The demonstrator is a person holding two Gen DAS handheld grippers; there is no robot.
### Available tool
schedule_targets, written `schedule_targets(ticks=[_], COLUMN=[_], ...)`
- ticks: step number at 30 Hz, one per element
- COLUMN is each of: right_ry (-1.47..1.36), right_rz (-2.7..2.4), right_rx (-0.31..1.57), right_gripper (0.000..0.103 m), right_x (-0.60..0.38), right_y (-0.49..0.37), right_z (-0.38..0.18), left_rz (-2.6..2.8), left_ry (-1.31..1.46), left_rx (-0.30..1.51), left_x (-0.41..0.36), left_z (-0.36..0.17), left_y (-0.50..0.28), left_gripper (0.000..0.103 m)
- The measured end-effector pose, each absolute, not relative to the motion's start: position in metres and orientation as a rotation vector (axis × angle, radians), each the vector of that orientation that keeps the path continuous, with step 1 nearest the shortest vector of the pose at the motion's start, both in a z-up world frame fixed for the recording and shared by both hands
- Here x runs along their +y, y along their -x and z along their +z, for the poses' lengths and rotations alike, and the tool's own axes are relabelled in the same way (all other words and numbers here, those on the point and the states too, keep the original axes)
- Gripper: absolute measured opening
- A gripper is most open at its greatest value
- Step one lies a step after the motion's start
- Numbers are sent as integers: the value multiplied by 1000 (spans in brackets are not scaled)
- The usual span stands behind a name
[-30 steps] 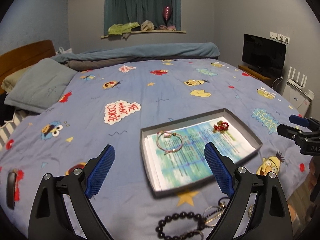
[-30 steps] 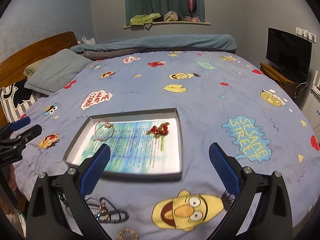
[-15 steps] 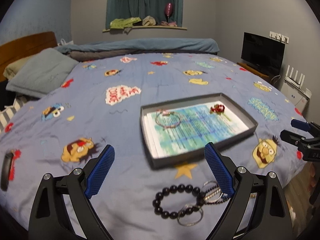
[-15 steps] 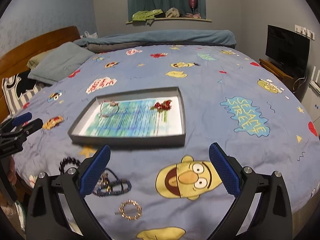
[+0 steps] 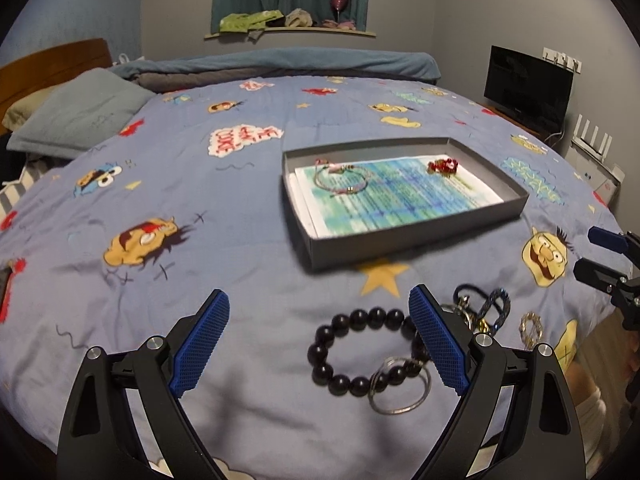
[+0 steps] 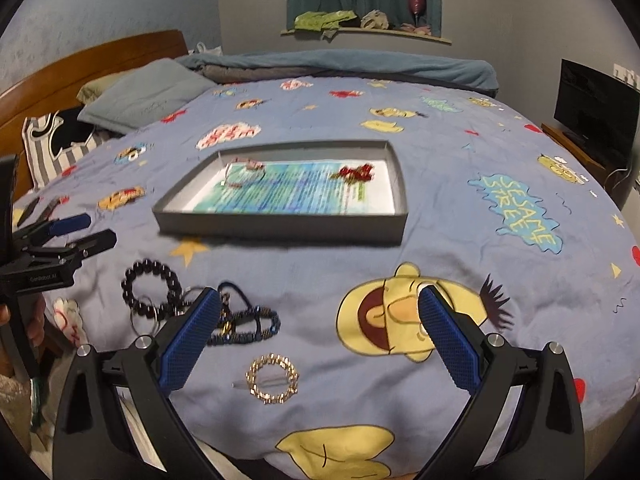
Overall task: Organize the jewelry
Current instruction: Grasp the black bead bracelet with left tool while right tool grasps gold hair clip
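Note:
A grey tray [image 5: 416, 236] [image 6: 280, 226] on the bed holds a pink cord bracelet [image 5: 340, 178] [image 6: 244, 174] and a red bead piece [image 5: 442, 166] [image 6: 356, 172] on printed paper. Near the bed's front edge lie a black bead bracelet [image 5: 360, 350] [image 6: 150, 288], a silver ring [image 5: 400, 390], a dark blue braided bracelet [image 5: 486, 308] [image 6: 248, 322] and a gold ring brooch [image 5: 530, 326] [image 6: 272, 378]. My left gripper [image 5: 320, 340] is open, above the black bead bracelet. My right gripper [image 6: 320, 332] is open, above the gold brooch and blue bracelet.
The bed has a blue cartoon-print cover [image 5: 180, 184]. A grey pillow [image 5: 80, 112] and wooden headboard [image 6: 92, 60] are at the far left. A TV [image 5: 528, 86] on a stand is at the right. A folded blanket [image 5: 280, 62] lies along the far side.
Both grippers have pulled back toward the bed's front edge. The tray now sits farther away, and the loose jewelry at the front has come fully into view.

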State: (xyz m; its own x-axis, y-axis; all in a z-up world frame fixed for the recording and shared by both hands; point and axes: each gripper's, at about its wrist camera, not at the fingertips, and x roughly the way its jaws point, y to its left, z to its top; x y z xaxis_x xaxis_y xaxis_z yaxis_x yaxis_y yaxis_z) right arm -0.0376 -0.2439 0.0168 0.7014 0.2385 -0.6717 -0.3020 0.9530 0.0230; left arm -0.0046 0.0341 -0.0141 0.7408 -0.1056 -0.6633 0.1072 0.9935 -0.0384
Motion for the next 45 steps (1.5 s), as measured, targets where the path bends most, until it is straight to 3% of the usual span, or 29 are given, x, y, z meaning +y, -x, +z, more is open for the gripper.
schedule_targets(ticks=[33,41,45], right_ry=[62,60,72], right_rz=[323,358,337], right_rx=[777,790,807], right_gripper=[98,96,79], right_x=[-240,-235,-234], right_y=[71,73,67], right_z=[-39,-45,-51], left_rz=[-173,-193,-186], left_ry=[7,-4,9], left_rx=[731,757,777], left_x=[29,26,27], left_z=[-49,-60,-66], left_y=[23,19,14], left_gripper=[89,70,60])
